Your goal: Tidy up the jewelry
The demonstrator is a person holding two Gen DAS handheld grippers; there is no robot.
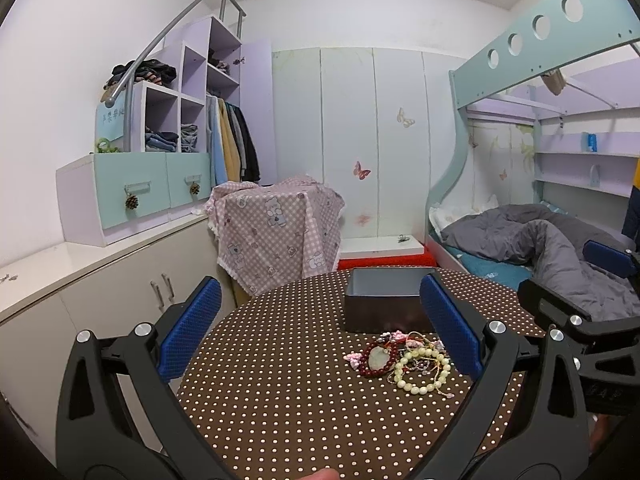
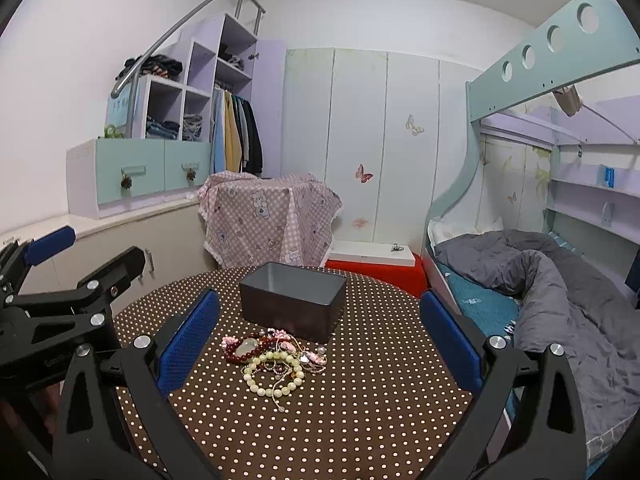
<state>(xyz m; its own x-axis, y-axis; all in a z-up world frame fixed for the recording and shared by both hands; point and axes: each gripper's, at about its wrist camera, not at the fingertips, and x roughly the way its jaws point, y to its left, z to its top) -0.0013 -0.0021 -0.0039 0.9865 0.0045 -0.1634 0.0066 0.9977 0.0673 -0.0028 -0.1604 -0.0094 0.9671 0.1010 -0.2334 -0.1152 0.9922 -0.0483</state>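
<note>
One dark rectangular box (image 2: 294, 306) is standing open at the far side of the round polka-dot table (image 2: 360, 420), and what shows of its pale interior is holding nothing. A tangled jewelry pile (image 2: 276, 360) is lying just in front of the box on the near side. In it, one dark red bead bracelet (image 2: 248, 354) is sitting at the left and one cream bead bracelet (image 2: 274, 378) nearer; the pink pieces and thin chains are too knotted to count. The left gripper (image 1: 320, 328) and the right gripper (image 2: 320, 336) are both hovering above the table with fingers spread wide, grasping nothing.
</note>
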